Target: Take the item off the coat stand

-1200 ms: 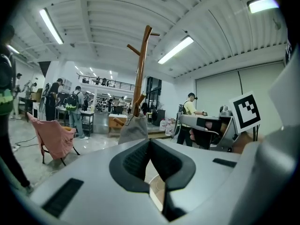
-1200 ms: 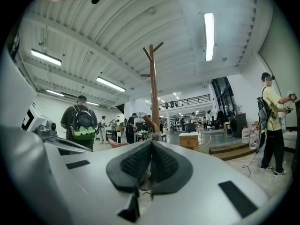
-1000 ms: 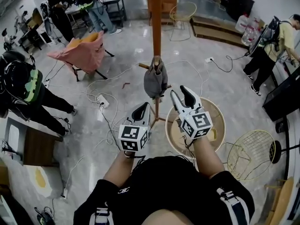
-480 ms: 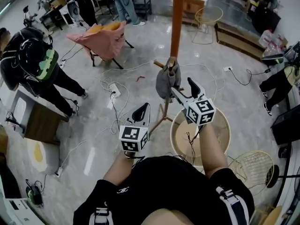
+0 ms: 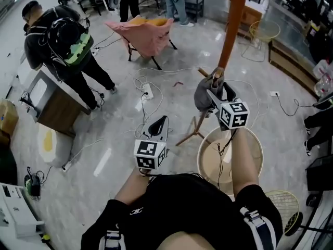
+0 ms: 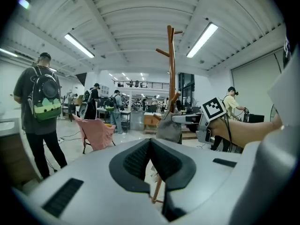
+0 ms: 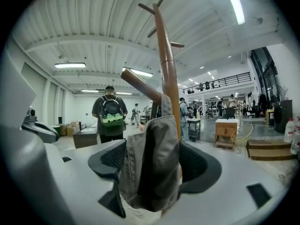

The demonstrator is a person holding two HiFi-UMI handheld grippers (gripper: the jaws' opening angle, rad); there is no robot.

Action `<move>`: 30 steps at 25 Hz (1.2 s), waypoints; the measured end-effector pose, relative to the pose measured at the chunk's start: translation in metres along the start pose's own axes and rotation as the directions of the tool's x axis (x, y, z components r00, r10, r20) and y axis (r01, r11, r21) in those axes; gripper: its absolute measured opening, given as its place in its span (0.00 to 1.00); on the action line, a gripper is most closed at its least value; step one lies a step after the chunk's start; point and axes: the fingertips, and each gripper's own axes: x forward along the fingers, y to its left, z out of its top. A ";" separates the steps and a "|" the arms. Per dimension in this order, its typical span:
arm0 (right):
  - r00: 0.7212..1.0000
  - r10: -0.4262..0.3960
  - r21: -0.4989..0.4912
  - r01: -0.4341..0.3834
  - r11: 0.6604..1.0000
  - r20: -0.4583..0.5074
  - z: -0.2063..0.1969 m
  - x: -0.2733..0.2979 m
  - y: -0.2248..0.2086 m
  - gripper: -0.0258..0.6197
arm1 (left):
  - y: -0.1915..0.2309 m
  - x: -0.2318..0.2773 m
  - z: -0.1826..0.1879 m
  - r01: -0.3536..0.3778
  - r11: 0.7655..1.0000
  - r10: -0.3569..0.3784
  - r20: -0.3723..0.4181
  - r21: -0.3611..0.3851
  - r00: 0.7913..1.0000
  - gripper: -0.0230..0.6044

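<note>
The right gripper [image 5: 217,92] is the nearer one: its jaws stand spread, straddling the grey cloth [image 7: 151,156], which hangs long-axis down from a slanted peg [image 7: 139,85] of the stand [image 5: 232,31]. The left gripper [image 5: 160,123] is pressed together, empty, low and apart. How the cloth hooks onto the peg is hidden

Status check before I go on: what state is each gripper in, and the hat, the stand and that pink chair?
Left gripper: jaws shut, empty, short of the stand.
Right gripper: jaws apart, one on either side of the grey hat.
Grey hat: hanging from a lower peg, not yet off.
Coat stand: upright.
Pink chair: unfolded, standing on the floor.
</note>
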 end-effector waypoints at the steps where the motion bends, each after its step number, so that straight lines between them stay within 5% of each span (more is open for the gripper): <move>1: 1.000 -0.011 -0.007 0.011 1.000 -0.015 -0.002 0.003 -0.003 0.58 | 0.003 -0.003 -0.002 -0.016 1.000 0.016 0.001 -0.002 1.000 0.06; 4: 0.997 -0.058 -0.018 0.057 0.998 -0.048 -0.005 0.006 -0.009 0.29 | 0.015 -0.009 -0.006 -0.055 0.998 0.055 -0.002 -0.011 0.999 0.06; 7: 0.995 -0.094 -0.028 0.093 0.995 -0.042 -0.004 0.000 -0.011 0.16 | 0.015 -0.015 -0.005 -0.068 0.998 0.068 -0.001 -0.014 0.998 0.06; 15: 0.996 -0.092 0.079 0.090 0.993 0.021 0.004 -0.016 -0.012 0.13 | 0.001 -0.013 -0.012 -0.048 0.999 0.048 -0.009 -0.009 0.999 0.06; 30: 0.990 0.024 -0.023 -0.021 1.000 0.142 0.043 -0.093 0.060 0.12 | -0.034 0.003 -0.008 0.088 0.996 -0.088 0.001 0.014 0.996 0.06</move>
